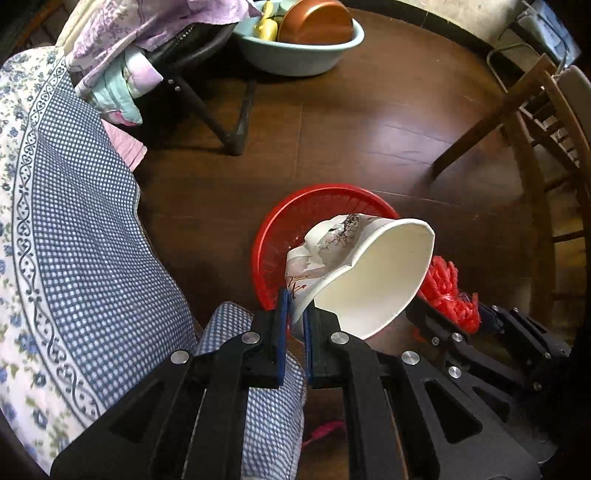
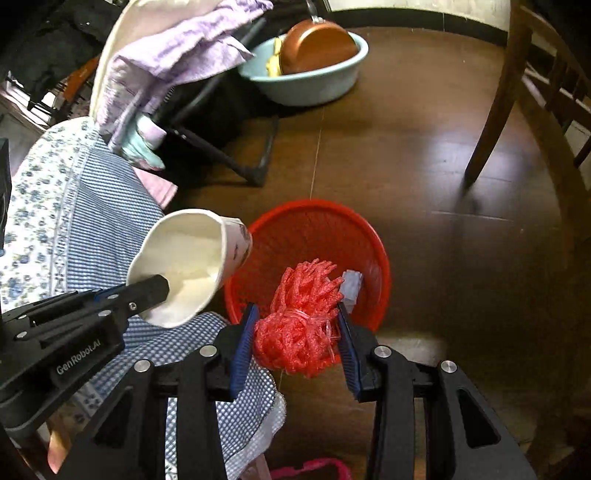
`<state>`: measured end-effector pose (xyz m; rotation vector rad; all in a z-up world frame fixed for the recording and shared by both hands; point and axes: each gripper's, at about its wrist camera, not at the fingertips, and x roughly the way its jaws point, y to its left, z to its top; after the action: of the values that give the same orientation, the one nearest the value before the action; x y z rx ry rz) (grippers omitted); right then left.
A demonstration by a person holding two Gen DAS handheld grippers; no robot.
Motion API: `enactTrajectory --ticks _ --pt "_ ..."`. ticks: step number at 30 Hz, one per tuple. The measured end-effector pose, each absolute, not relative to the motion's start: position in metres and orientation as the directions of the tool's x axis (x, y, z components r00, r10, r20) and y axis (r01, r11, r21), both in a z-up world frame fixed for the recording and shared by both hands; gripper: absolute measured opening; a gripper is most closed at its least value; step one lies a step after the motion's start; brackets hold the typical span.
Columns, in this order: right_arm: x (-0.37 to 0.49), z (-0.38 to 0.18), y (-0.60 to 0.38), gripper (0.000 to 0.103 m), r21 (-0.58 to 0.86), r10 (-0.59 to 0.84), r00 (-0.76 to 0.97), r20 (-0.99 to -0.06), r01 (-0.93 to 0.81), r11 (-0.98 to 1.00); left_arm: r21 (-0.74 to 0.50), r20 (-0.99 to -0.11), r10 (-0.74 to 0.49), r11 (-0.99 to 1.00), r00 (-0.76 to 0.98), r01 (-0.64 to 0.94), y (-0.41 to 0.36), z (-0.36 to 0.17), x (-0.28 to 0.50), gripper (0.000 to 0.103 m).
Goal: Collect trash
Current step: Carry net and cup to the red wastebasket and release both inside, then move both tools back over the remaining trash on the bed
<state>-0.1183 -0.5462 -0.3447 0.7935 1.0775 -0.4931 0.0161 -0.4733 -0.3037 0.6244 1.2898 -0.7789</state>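
My left gripper (image 1: pixel 294 314) pinches a crushed paper cup (image 1: pixel 364 273) that hides the red basket's (image 1: pixel 295 206) four-o'clock side, while my right gripper (image 2: pixel 297 325) clamps red mesh netting (image 2: pixel 299 328).

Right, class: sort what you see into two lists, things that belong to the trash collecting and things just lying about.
Part of the job:
- crumpled paper cup, held in the left gripper
- red mesh netting, held in the right gripper
- red basket

Just lying about:
- blue basin with copper pan
- wooden chair
- checked cloth
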Motion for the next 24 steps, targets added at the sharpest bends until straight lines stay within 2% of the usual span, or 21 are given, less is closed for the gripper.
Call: enactTrajectory --ticks 10,12,14,15,24 --pt "-0.103 -0.369 -0.55 0.043 0.311 0.035 0.378 -0.925 0.701 0.642 -0.054 -0.984 -0.163 0.63 0.064 0.775 -0.48 -0.32 0.029 0.009" --pt "-0.097 -0.372 -0.55 0.048 0.293 0.034 0.362 -0.932 0.693 0.658 -0.058 -0.984 -0.166 0.635 0.062 0.771 -0.482 -0.322 0.032 0.009" --pt "-0.094 -0.377 -0.549 0.06 0.268 0.019 0.345 -0.938 0.691 0.671 -0.062 -0.984 -0.165 0.641 0.059 0.765 -0.482 -0.324 0.034 0.009" --pt "-0.094 -0.38 -0.549 0.062 0.256 0.009 0.338 -0.941 0.694 0.673 -0.063 -0.985 -0.164 0.643 0.057 0.763 -0.482 -0.325 0.035 0.009" --pt "-0.126 -0.371 -0.531 0.062 0.218 0.047 0.268 -0.962 0.655 0.724 -0.074 -0.994 -0.111 0.596 -0.009 0.8 -0.493 -0.354 0.023 0.012"
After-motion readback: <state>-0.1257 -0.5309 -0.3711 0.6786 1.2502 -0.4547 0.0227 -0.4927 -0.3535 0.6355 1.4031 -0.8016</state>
